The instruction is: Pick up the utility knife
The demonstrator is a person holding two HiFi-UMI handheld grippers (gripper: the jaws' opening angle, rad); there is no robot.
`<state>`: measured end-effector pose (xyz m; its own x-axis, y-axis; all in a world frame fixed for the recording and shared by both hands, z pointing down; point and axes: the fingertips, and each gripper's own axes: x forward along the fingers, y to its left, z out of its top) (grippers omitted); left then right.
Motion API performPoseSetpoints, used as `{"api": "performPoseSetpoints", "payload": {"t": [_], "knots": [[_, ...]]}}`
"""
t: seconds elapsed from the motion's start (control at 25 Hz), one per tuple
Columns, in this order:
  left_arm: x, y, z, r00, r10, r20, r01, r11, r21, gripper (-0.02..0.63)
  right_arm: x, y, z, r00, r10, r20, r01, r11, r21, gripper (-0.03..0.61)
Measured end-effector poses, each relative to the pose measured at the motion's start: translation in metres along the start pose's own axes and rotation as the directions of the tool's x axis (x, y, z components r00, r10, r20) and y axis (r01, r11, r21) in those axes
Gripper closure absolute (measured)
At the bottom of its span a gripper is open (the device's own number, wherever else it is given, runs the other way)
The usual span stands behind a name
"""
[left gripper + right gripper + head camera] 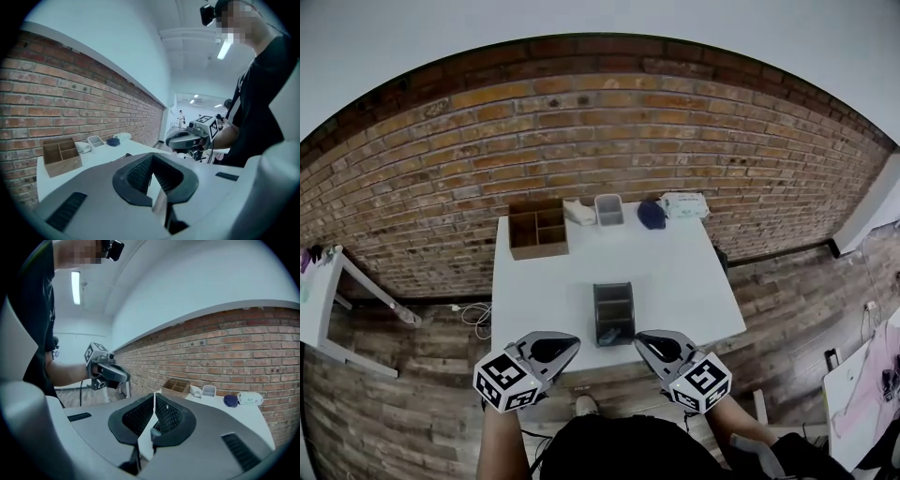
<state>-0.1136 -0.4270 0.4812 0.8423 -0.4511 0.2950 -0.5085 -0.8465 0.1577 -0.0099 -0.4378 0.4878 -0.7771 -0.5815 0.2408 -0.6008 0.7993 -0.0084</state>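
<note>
I cannot pick out the utility knife for certain in any view. A dark divided tray [614, 309] stands on the white table [694, 281] near its front edge, and a small dark item lies in its near compartment. My left gripper [575, 343] hovers at the front edge just left of the tray, jaws together, nothing between them [151, 160]. My right gripper [639, 341] hovers just right of the tray, shut and empty [154, 395]. The two point inward at each other: the left gripper view shows the right gripper [185, 139], and the right gripper view shows the left gripper [110, 372].
A wooden divided box [537, 229] stands at the table's back left, with a clear bin [608, 209], a dark blue item [652, 215] and a pack of wipes [684, 204] along the back edge. A brick wall runs behind. Another white table [319, 300] stands at the left.
</note>
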Motion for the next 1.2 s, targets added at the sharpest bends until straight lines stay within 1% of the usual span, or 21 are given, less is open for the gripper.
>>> {"api": "performPoseSetpoints", "payload": {"t": [0.08,0.2,0.28,0.4,0.52,0.56,0.68,0.76,0.88,1.0,1.08,1.2], "knots": [[0.0,0.012,0.002,0.999,-0.039,-0.008,0.039,0.999,0.011,0.618,0.019,-0.006,-0.008,0.999,-0.029,-0.038,0.029,0.999,0.014,0.58],[0.003,0.029,0.0,0.996,-0.084,-0.013,0.084,0.996,0.012,0.618,0.039,-0.009,-0.021,0.995,-0.045,-0.088,0.045,0.999,-0.006,0.58],[0.007,0.041,0.0,0.996,-0.092,-0.011,0.092,0.996,0.003,0.618,0.048,-0.011,-0.027,0.993,-0.042,-0.111,0.042,0.999,-0.006,0.58],[0.014,0.045,-0.003,0.992,-0.121,-0.018,0.121,0.993,-0.004,0.618,0.055,-0.009,-0.047,0.99,-0.024,-0.141,0.031,0.998,0.049,0.58],[0.022,0.051,-0.004,0.991,-0.132,-0.034,0.132,0.991,0.002,0.618,0.059,-0.001,-0.07,0.983,0.004,-0.182,0.01,0.997,0.075,0.58],[0.024,0.052,-0.003,0.99,-0.139,-0.038,0.139,0.99,0.006,0.618,0.06,0.0,-0.075,0.982,0.006,-0.187,0.009,0.997,0.081,0.573],[0.029,0.057,0.001,0.988,-0.145,-0.045,0.146,0.989,0.022,0.618,0.065,-0.004,-0.086,0.981,0.013,-0.194,0.006,0.995,0.096,0.515],[0.03,0.059,0.0,0.988,-0.148,-0.053,0.149,0.989,0.023,0.618,0.069,0.002,-0.094,0.978,0.042,-0.206,-0.023,0.995,0.097,0.483],[0.032,0.057,-0.005,0.984,-0.151,-0.091,0.156,0.987,0.043,0.618,0.076,0.012,-0.112,0.964,0.074,-0.255,-0.064,0.997,0.048,0.446],[0.031,0.057,-0.006,0.983,-0.147,-0.107,0.153,0.987,0.054,0.618,0.085,0.009,-0.125,0.956,0.045,-0.291,-0.054,0.998,-0.023,0.406],[0.029,0.058,-0.007,0.984,-0.141,-0.106,0.147,0.988,0.052,0.618,0.091,0.007,-0.13,0.951,0.025,-0.308,-0.049,0.996,-0.069,0.403],[0.024,0.062,-0.007,0.988,-0.113,-0.106,0.121,0.99,0.067,0.618,0.098,0.01,-0.142,0.935,0.028,-0.353,-0.078,0.989,-0.127,0.403]]}}
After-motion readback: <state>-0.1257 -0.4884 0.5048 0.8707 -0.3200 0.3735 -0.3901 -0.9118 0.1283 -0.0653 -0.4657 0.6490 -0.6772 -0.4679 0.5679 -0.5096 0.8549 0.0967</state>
